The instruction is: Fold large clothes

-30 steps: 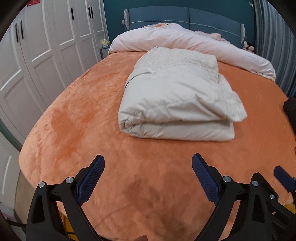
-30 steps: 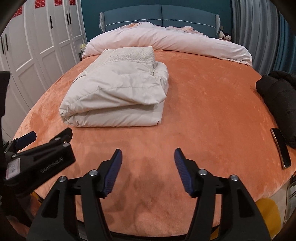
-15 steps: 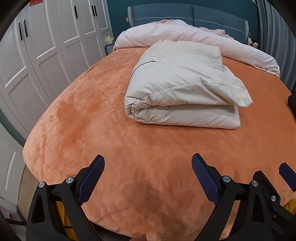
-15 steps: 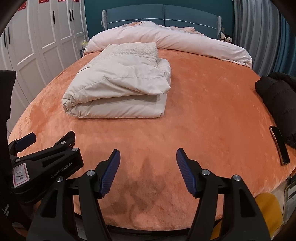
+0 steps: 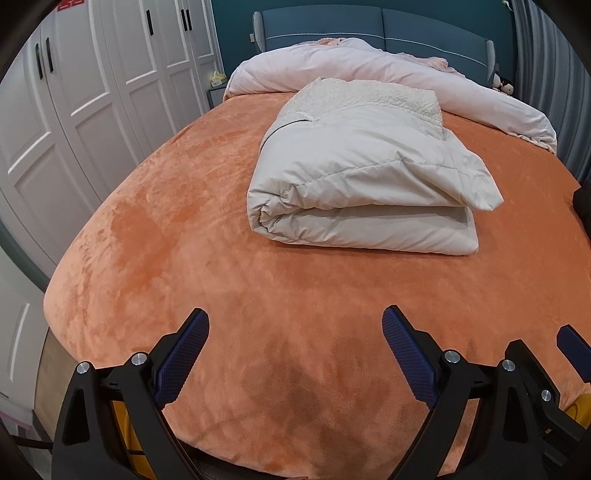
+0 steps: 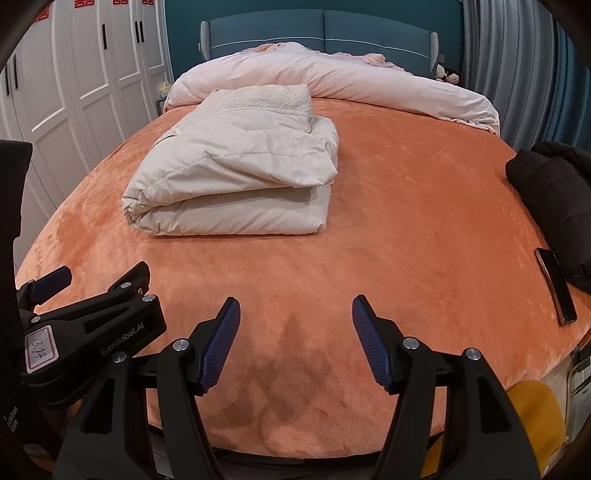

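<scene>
Folded cream jacket (image 5: 365, 184) lies on the orange bed cover (image 5: 166, 240), upper centre of the left view and upper left of centre in the right view (image 6: 236, 181); against a second ago it sits slightly higher in both frames, its folds unchanged. Both grippers hang over the near edge of the bed, the left gripper (image 5: 295, 347) with jaws wide and the right gripper (image 6: 295, 332) with jaws moderately apart, a touch wider than before, nothing between either pair. At right a black garment (image 6: 554, 199) is cut by the frame edge, a phone (image 6: 556, 290) beside it. A pink duvet (image 6: 332, 85) lies rolled below the blue headboard (image 6: 321, 29). White wardrobe doors (image 5: 92, 92) fill the left side.
</scene>
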`<state>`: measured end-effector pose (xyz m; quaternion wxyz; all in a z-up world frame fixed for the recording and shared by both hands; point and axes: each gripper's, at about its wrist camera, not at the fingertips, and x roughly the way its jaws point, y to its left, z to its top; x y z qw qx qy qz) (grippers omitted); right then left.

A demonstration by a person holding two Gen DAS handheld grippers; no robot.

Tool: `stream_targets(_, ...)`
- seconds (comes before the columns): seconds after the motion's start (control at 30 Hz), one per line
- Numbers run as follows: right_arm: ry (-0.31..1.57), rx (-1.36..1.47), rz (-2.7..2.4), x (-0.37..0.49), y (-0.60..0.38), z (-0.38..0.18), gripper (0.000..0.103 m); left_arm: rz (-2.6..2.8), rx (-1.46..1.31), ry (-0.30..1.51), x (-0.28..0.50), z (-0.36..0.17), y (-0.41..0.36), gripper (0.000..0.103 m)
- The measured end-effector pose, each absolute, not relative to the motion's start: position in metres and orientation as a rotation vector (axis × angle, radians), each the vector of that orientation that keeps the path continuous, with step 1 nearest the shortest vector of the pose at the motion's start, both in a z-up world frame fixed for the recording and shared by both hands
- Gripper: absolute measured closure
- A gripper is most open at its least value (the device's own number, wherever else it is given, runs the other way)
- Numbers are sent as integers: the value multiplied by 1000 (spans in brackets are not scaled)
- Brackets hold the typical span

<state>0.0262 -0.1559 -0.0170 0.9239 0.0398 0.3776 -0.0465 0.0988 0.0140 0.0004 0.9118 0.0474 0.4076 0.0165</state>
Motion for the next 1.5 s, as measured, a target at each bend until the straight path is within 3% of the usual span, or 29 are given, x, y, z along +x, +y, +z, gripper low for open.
stream_targets(1.5,776,96,-114,23,-148,-19,42,14,62,887,104,-5,18,5)
